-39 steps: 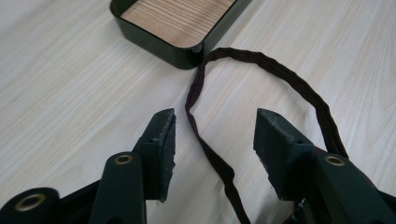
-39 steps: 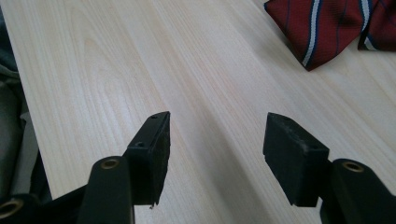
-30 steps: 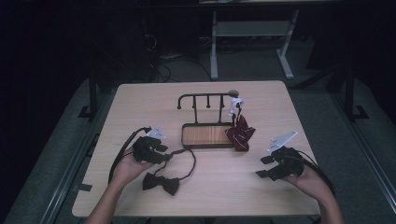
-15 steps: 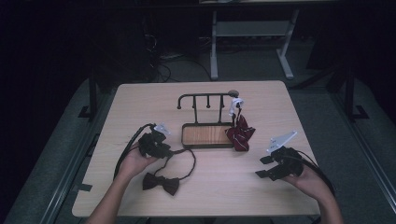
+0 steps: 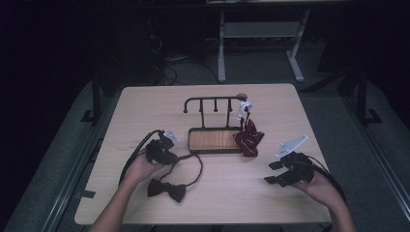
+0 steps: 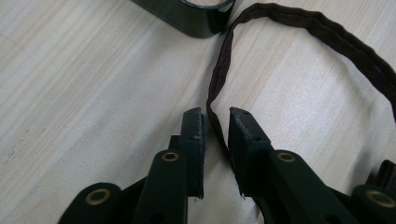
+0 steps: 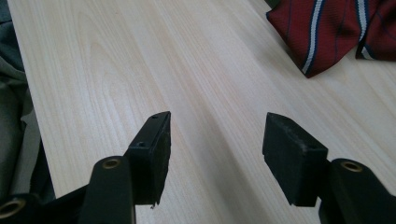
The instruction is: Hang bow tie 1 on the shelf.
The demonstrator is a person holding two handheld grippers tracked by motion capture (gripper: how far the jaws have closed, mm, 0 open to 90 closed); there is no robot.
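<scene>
My left hand-held gripper (image 6: 215, 122) sits low on the counter (image 5: 145, 111), jaws nearly together with the strap (image 6: 327, 35) of the bow tie (image 5: 167, 190) running between them; a narrow gap shows on each side of the strap, so I cannot tell whether it is pinched. In the high view this gripper (image 5: 167, 145) lies just left of the rack (image 5: 212, 104); the strap (image 5: 197, 169) loops from it down to the bow tie, which lies flat near the front edge, just beside my left wrist. My right hand-held gripper (image 7: 215, 135) is spread wide over bare counter (image 7: 140, 70), holding nothing; the striped tie (image 7: 327, 28) lies ahead of it, apart. That tie (image 5: 249, 137) hangs from the rack's right end, its lower part resting on the counter.
</scene>
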